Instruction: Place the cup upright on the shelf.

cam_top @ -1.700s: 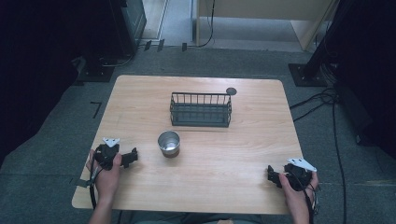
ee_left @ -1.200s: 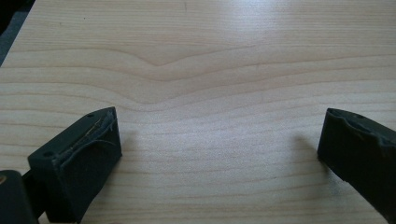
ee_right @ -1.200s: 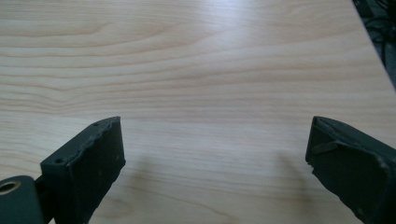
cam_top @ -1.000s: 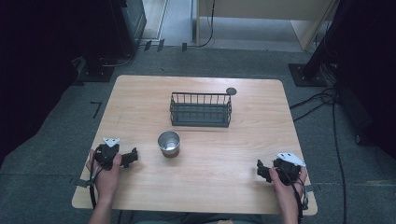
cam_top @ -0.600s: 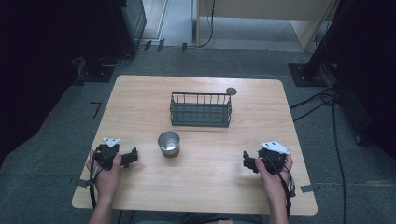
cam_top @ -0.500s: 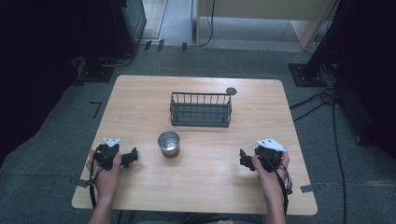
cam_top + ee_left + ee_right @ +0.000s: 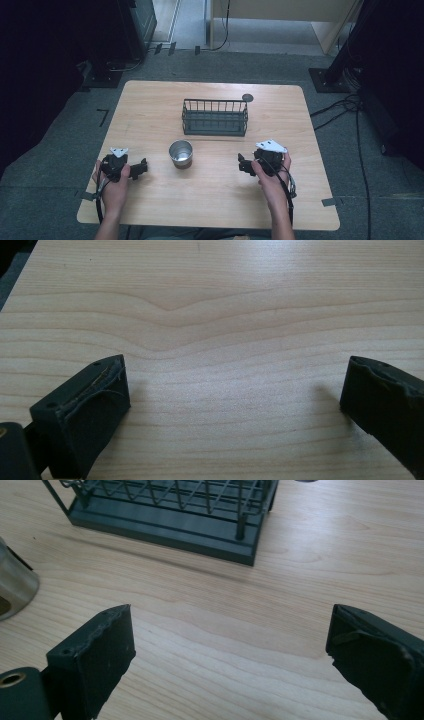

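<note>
Right gripper [image 7: 242,165], jaws spread and empty after closing slightly, with the steel cup [image 7: 180,153] ahead to its left; left gripper [image 7: 143,168] likewise spread, cup just beyond its tips.

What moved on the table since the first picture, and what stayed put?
The right gripper moved from the table's near right corner in toward the middle, closer to the cup. Its jaws are open and empty, and have just closed a little. It took hold of nothing. The left gripper, the cup, the basket and the small dark disc stayed where they were.
</note>
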Action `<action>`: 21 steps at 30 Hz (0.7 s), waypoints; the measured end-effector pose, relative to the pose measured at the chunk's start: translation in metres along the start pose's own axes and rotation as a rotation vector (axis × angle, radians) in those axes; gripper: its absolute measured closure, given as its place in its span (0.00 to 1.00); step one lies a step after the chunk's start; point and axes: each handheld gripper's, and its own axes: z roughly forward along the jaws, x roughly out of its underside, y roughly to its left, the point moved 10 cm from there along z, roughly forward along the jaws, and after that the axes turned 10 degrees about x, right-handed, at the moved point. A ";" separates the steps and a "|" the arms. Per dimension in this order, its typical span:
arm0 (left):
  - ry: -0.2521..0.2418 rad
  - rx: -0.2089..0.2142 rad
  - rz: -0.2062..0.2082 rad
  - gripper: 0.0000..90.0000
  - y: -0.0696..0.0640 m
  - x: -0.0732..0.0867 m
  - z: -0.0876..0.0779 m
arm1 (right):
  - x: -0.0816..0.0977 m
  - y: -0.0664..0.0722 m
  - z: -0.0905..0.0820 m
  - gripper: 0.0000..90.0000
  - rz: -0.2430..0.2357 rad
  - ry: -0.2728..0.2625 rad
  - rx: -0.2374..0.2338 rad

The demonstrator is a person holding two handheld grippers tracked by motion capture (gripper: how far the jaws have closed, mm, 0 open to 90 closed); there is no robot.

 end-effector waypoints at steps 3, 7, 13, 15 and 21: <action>0.000 0.000 0.000 0.00 0.000 0.000 0.000 | -0.003 0.008 0.002 0.06 -0.004 -0.002 -0.014; 0.000 0.000 0.000 0.00 0.000 0.000 0.000 | -0.008 0.020 0.003 0.06 -0.008 -0.002 -0.031; 0.000 0.000 0.000 0.00 0.000 0.000 0.000 | -0.011 0.032 0.004 0.06 -0.026 -0.002 -0.050; 0.000 0.000 0.000 0.00 0.000 0.000 0.000 | -0.013 0.038 0.005 0.06 -0.026 -0.003 -0.060; 0.000 0.000 0.000 0.00 0.000 0.000 0.000 | -0.016 0.050 0.007 0.06 -0.034 0.001 -0.081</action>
